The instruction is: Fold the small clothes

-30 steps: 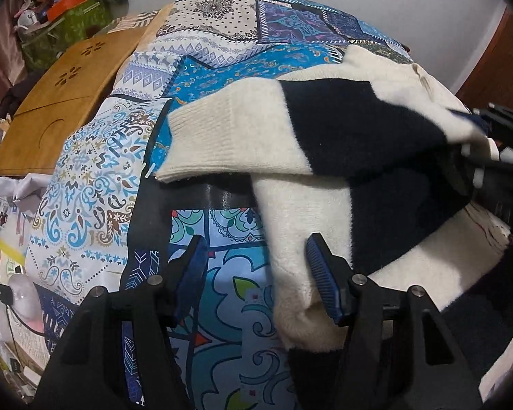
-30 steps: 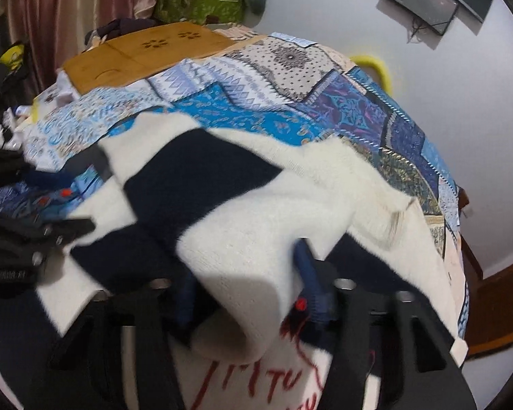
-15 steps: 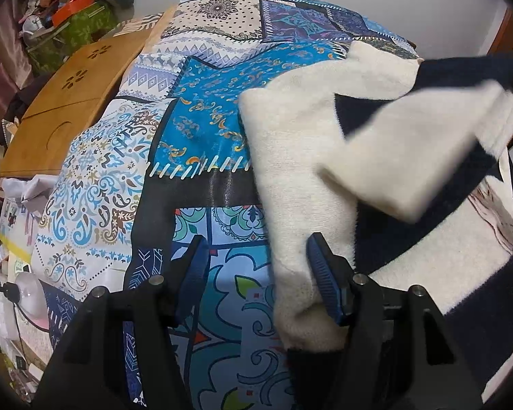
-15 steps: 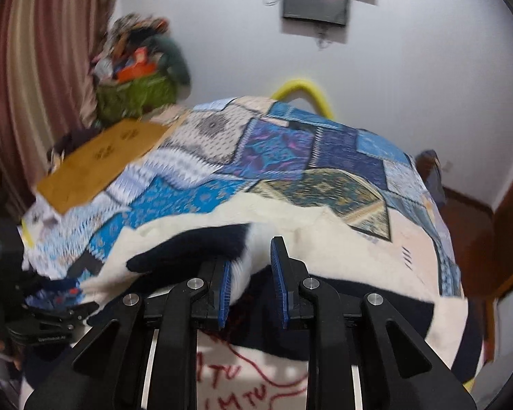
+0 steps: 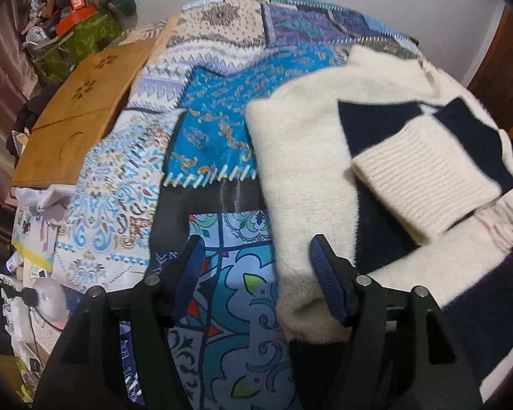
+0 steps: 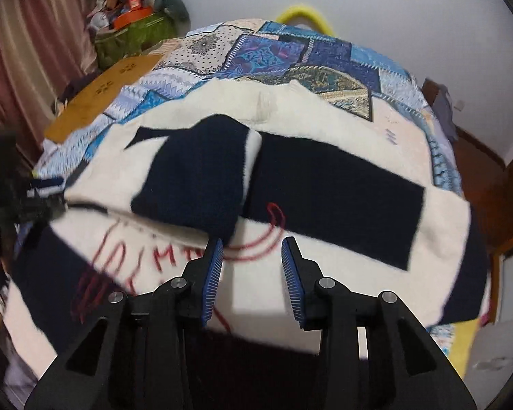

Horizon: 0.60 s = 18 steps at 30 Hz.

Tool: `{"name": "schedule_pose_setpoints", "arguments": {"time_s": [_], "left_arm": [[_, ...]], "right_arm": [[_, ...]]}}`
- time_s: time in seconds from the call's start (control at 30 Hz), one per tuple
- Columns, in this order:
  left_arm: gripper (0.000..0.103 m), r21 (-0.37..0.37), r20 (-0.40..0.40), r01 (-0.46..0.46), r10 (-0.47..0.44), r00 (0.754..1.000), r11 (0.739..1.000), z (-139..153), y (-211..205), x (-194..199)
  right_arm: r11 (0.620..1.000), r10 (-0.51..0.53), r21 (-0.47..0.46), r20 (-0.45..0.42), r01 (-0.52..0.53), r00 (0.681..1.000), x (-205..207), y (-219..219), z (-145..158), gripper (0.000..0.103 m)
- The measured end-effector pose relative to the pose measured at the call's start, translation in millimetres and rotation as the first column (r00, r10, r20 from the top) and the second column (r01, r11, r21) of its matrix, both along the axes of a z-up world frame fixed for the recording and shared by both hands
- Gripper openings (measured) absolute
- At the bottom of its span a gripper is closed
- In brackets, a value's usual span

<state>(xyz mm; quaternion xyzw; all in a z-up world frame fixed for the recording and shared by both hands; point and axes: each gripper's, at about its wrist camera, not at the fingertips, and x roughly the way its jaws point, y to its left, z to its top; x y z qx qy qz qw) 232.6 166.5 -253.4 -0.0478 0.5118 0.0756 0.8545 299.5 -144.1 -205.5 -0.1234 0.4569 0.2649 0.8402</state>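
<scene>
A cream and navy knitted sweater [image 5: 301, 157] lies on the patchwork bedspread [image 5: 215, 130]. One sleeve is folded across its body, the ribbed cream cuff [image 5: 424, 177] resting on top. My left gripper [image 5: 253, 273] is open over the sweater's near left edge, holding nothing. In the right wrist view the sweater [image 6: 325, 177] shows red stitched lettering [image 6: 160, 259], with the folded sleeve [image 6: 195, 177] lying across it. My right gripper [image 6: 251, 270] is open and empty just above the sweater's front.
A wooden board [image 5: 82, 109] lies on the bed's left side, also in the right wrist view [image 6: 99, 99]. A green bin with clutter [image 5: 75, 34] stands behind it. A curtain [image 6: 24, 51] hangs at left. A wooden door [image 5: 506, 78] is at right.
The right gripper carried the sleeve across the sweater, opened and let it go. The sleeve now lies folded on the body. The left gripper stayed open in place.
</scene>
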Motion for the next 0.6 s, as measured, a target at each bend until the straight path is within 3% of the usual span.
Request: {"name": "schedule_pose_setpoints", "arguments": {"time_s": [0.17, 0.3, 0.6], "left_arm": [[0.064, 0.013, 0.082, -0.012, 0.011, 0.997, 1.0, 31.1, -0.1, -18.7], [0.064, 0.016, 0.107, -0.011, 0.009, 0.994, 1.0, 44.5, -2.6, -33.4], [0.064, 0.043, 0.101, 0.003, -0.008, 0.995, 0.999, 43.3, -7.1, -66.6]], "right_arm": [[0.996, 0.053, 0.061, 0.087, -0.059, 0.995, -16.2, -1.0, 30.7, 0.053], [0.982, 0.151, 0.091, 0.124, -0.163, 0.981, -24.1, 32.8, 42.7, 0.057], [0.928, 0.373, -0.016, 0.043, -0.373, 0.927, -33.5, 144.5, -2.5, 0.056]]}}
